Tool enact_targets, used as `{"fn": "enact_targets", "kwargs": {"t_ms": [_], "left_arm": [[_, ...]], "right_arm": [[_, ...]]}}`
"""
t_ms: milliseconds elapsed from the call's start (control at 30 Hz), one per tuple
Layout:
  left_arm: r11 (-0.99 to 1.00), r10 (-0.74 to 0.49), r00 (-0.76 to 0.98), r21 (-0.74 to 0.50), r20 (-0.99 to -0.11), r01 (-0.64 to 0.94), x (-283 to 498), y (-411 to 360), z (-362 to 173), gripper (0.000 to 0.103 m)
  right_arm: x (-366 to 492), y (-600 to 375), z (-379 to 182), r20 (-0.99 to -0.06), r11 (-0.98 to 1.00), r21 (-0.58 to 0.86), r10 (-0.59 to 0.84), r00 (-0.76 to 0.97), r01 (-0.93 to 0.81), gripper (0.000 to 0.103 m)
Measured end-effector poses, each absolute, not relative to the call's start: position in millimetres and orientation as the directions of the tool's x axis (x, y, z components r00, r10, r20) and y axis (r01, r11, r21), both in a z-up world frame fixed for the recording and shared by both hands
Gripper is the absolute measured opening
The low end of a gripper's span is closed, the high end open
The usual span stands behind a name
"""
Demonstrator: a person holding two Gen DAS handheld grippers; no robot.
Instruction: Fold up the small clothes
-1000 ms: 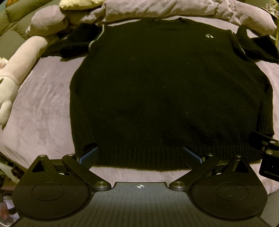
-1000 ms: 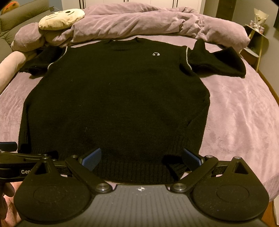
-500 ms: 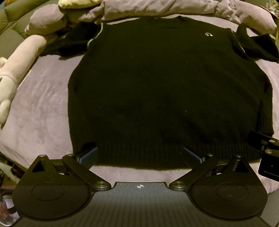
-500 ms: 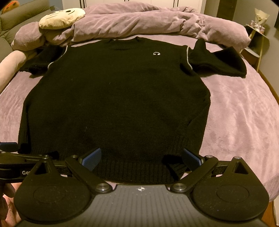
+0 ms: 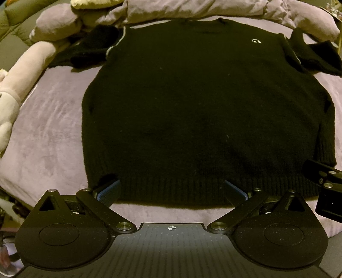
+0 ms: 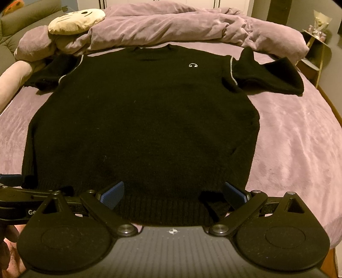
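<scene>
A black knitted sweater point(image 6: 145, 119) lay flat and face up on a bed covered with a purple blanket point(image 6: 299, 145). Its ribbed hem point(image 5: 171, 190) was at the near edge and its round neck at the far side. On the chest there was a small white logo point(image 6: 193, 65), to the right of the middle. A thin pale line ran along each shoulder seam. Both sleeves were short or bunched; the right sleeve point(image 6: 269, 79) was spread out to the right, partly raised in a peak, and the left sleeve point(image 6: 51, 72) lay crumpled at the far left. The cloth looked mostly smooth, with a few tiny light specks of lint.

The left gripper point(image 5: 171, 190) was spread wide at the near left part of the hem, and the blue pads point(image 5: 109, 191) stood over the ribbing without holding it. The right gripper point(image 6: 173, 193) was also spread wide at the near right part of the hem, gripping nothing. A rumpled purple duvet point(image 6: 171, 27) lay behind the sweater, with a cream plush cushion point(image 6: 74, 20) at the far left
</scene>
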State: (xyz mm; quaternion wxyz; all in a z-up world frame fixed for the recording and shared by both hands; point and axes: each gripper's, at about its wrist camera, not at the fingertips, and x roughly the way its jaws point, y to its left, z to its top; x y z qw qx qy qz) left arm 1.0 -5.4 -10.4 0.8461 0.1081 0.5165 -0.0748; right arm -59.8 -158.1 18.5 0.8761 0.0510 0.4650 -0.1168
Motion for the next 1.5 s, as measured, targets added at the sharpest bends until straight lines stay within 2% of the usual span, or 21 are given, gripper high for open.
{"fn": "enact_targets", "kwargs": {"t_ms": [1233,1400,1500], "left_arm": [[0.969,-0.014,0.417,0.091,-0.909,0.231,13.0,-4.6,-23.9,0.103],[0.973,-0.016,0.412,0.082,-0.911,0.217,25.9,-4.9,-27.9,0.103],[0.976,-0.014,0.42,0.078,-0.908,0.202,41.2,-4.4,-27.7,0.103]], "right_arm": [[-49.6,-161.1,9.5,-0.843,0.971,0.0,-0.129,0.521,0.24,0.099],[-45.3,-179.9,7.4,-0.817,0.965,0.142,-0.01,0.576,0.218,0.099],[-40.0,-219.7,5.8,-0.753,0.917,0.317,0.088,0.652,0.242,0.099]]}}
